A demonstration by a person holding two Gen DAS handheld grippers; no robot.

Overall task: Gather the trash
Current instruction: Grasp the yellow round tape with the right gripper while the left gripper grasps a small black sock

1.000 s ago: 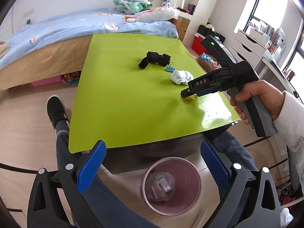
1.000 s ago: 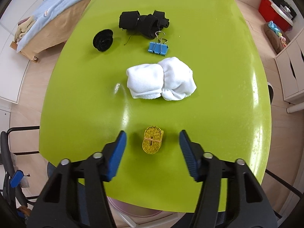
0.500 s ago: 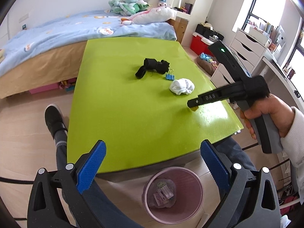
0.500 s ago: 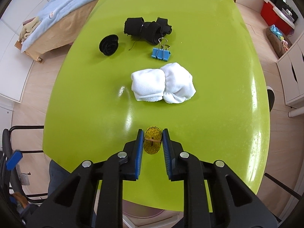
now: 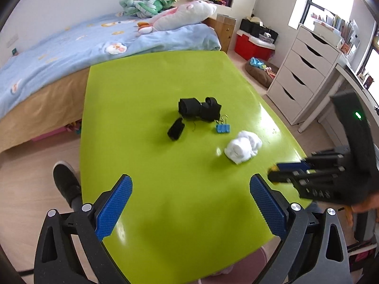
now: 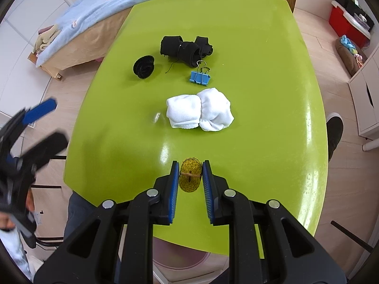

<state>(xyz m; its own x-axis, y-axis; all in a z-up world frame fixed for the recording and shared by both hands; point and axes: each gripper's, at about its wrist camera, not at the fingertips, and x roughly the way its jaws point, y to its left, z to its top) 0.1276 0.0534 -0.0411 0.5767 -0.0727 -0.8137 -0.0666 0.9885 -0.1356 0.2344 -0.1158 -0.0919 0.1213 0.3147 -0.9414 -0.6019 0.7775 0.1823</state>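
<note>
My right gripper [image 6: 190, 177] is shut on a yellow rolled tape measure [image 6: 190, 178] bound with a rubber band, near the front edge of the green table [image 6: 260, 94]. It also shows in the left wrist view [image 5: 276, 172] at the right, blurred. My left gripper [image 5: 190, 204] is open and empty above the table's near part. A white sock ball [image 6: 200, 112], a blue binder clip [image 6: 200, 77], a black fabric roll [image 6: 186, 49] and a small black roll [image 6: 143, 66] lie further back.
A pink trash bin [image 6: 189, 264] stands under the table's front edge, mostly hidden. A bed [image 5: 94, 47] lies beyond the table. White drawers [image 5: 308, 71] and a red box [image 5: 253, 45] stand at the right.
My right gripper has closed on the tape measure and lifted slightly. My left gripper has moved forward over the table, so the bin has dropped out of its view.
</note>
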